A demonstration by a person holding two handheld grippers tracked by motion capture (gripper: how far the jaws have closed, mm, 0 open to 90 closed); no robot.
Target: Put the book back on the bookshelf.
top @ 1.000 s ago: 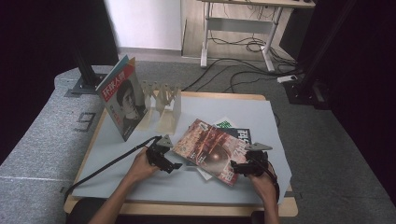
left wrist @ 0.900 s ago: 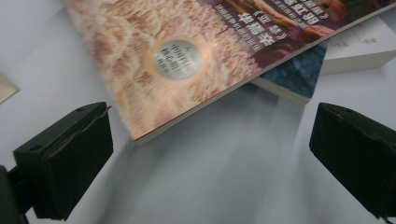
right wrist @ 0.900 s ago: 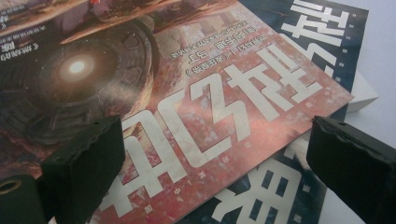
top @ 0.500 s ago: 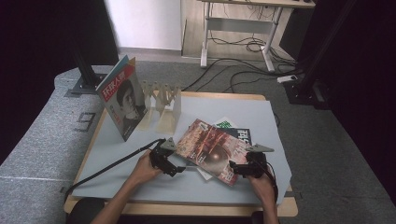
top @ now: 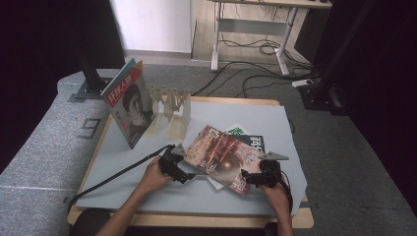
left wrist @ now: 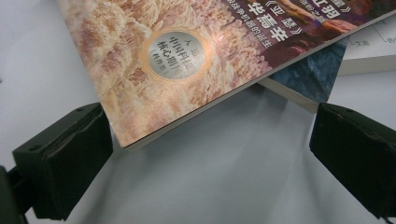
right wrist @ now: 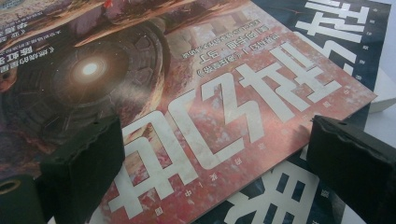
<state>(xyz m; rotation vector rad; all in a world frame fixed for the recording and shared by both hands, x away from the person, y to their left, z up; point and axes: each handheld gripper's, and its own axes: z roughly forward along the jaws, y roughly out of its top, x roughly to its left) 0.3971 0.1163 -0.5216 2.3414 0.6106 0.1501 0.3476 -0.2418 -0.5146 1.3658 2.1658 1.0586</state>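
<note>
From above, the red magazine (top: pixel 221 158) lies on top of a loose stack on the counter (top: pixel 147 191), a hand-held gripper at each side — left (top: pixel 183 169), right (top: pixel 248 178). In the left gripper view, the jaws stand apart around its near corner (left wrist: pixel 126 135). In the right gripper view, they gape over the cover (right wrist: pixel 196 140) — nothing clamped. I'd say the lift hasn't started.

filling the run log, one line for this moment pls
left gripper open at red magazine corner | right gripper open over cover | not gripped
</note>
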